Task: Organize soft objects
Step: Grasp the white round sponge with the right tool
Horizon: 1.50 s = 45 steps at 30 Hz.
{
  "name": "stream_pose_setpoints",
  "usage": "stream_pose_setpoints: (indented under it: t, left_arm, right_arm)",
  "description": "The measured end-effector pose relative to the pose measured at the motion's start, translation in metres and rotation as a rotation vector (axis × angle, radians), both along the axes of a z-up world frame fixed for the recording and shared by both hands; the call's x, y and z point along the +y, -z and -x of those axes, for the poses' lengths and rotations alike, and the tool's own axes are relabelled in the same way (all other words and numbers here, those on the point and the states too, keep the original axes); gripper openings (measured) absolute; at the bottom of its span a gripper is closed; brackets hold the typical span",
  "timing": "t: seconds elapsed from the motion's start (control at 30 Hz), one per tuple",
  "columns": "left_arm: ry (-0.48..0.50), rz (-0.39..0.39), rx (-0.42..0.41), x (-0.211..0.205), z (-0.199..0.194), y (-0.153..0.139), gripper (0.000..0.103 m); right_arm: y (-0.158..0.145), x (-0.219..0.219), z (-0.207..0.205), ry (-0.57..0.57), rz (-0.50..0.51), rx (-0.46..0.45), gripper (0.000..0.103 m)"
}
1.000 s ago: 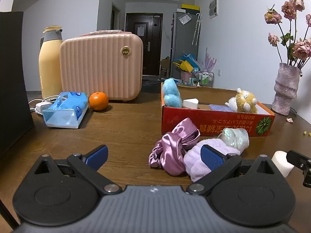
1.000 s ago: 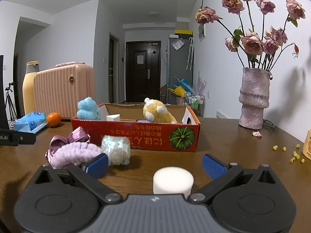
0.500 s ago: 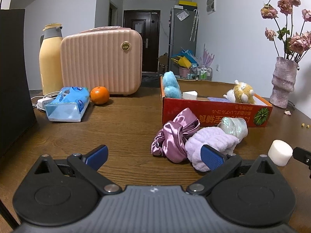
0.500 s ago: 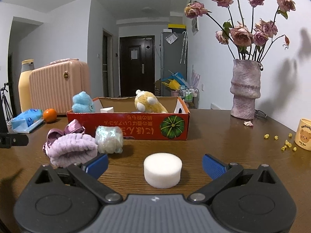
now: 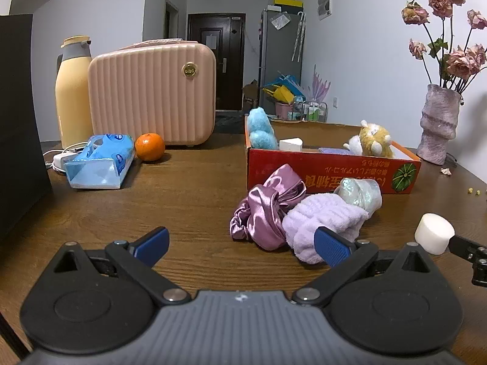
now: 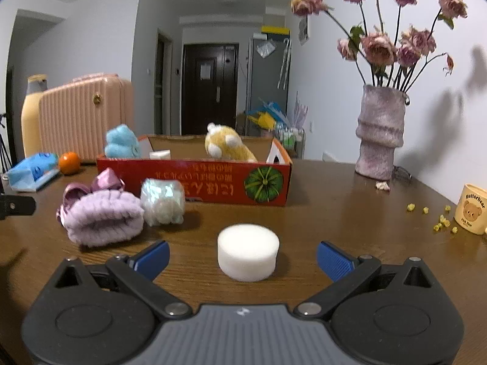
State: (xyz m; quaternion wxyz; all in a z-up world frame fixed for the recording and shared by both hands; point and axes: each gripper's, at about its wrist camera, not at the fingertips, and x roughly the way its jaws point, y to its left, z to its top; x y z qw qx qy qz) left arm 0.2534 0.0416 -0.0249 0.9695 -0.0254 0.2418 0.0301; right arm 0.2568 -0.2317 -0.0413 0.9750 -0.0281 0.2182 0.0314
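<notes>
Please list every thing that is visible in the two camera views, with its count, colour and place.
cardboard box: 1, red, table centre
plush toys: 2, blue and yellow, in the box
foam blocks: 1, white, in the box
satin scrunchie: 1, pink-purple, before the box
fluffy headband: 1, lilac, beside the scrunchie
iridescent scrunchie: 1, pale green, against the headband
foam cylinder: 1, white, near the right gripper
suitcase: 1, pink, far left
thermos: 1, yellow, beside the suitcase
tissue pack: 1, blue
orange: 1
vase: 1, purple, dried roses
cup: 1, cream
left gripper: open
right gripper: open
</notes>
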Motion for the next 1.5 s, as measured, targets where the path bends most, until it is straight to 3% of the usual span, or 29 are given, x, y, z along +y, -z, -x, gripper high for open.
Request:
stream_pose_setpoints:
  t: [0.17,0.37,0.57,0.63,1.1,1.5]
  left_arm:
    - [-0.002,-0.004,0.018,0.000,-0.003,0.003,0.103]
    - [-0.004,-0.015,0.030,-0.002,-0.005,0.006,0.103]
    - [-0.004,-0.021,0.044,-0.003,-0.007,0.009,0.103]
    - [-0.004,-0.024,0.048,-0.003,-0.008,0.010,0.103]
    - [0.000,-0.037,0.058,-0.005,-0.010,0.012,0.103]
    - [0.093,-0.066,0.010,-0.032,-0.024,0.003,0.103]
  right_arm:
    - [0.006,0.002,-0.025,-0.009,0.027,0.050,0.101]
    - [0.013,0.003,-0.056,-0.016,0.024,0.108,0.090]
    - [0.018,0.002,-0.077,-0.047,-0.011,0.169,0.072]
    - [0.019,0.002,-0.081,-0.057,-0.023,0.181,0.057]
    - [0.012,-0.007,-0.073,-0.054,-0.070,0.128,0.056]
    - [0.008,-0.018,-0.061,-0.032,-0.103,0.099,0.057]
